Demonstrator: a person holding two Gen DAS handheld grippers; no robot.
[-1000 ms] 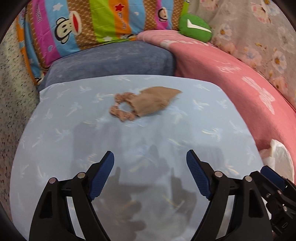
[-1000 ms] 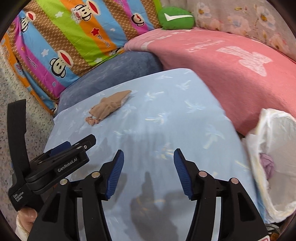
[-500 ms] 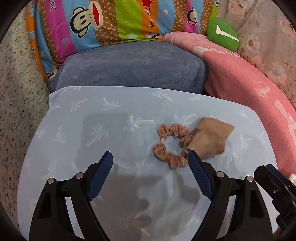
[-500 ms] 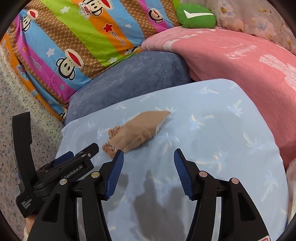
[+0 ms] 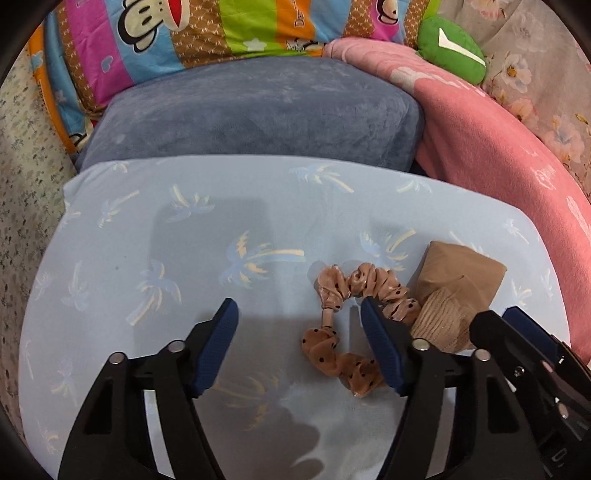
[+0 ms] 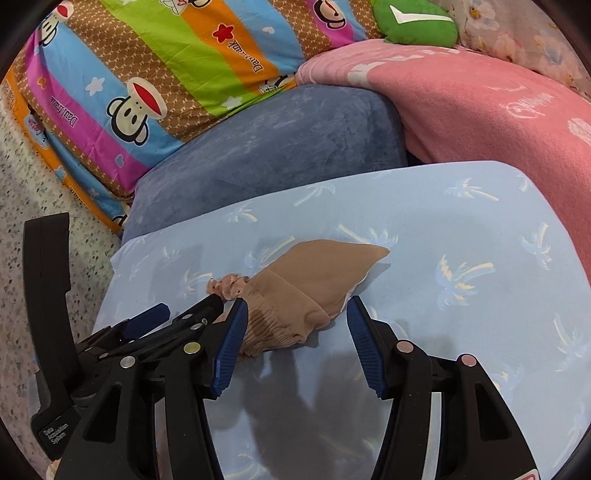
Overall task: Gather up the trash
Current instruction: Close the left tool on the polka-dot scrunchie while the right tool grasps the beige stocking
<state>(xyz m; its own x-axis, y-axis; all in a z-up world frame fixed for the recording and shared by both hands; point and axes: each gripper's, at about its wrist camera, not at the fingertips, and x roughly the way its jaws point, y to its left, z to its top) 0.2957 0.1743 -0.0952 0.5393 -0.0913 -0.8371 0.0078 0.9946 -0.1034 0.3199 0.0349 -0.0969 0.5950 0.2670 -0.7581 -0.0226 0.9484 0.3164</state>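
On a pale blue sheet (image 5: pixel 155 229) printed with palm trees, stretched over a rounded cushion, lie a tan dotted scrunchie (image 5: pixel 354 321) and a folded beige stocking (image 6: pixel 306 291), touching each other. Behind the sheet sits a slate-blue plush cushion (image 5: pixel 258 114), then a striped cartoon-monkey pillow (image 6: pixel 155 70), a fuzzy pink blanket (image 6: pixel 480 107) and a green cushion (image 6: pixel 417 22); speckled flooring (image 6: pixel 26 188) shows at the side.

The left gripper (image 5: pixel 299 339) has its jaws spread wide, the scrunchie's ruffled loop lying against its right blue ribbed finger (image 5: pixel 380 347). The right gripper (image 6: pixel 295 339) also stands agape, the stocking's gathered, ribbed cuff resting between its fingers.

The left view shows the scrunchie's whole ring; the right view shows only its edge behind the stocking, plus the left gripper's black body.
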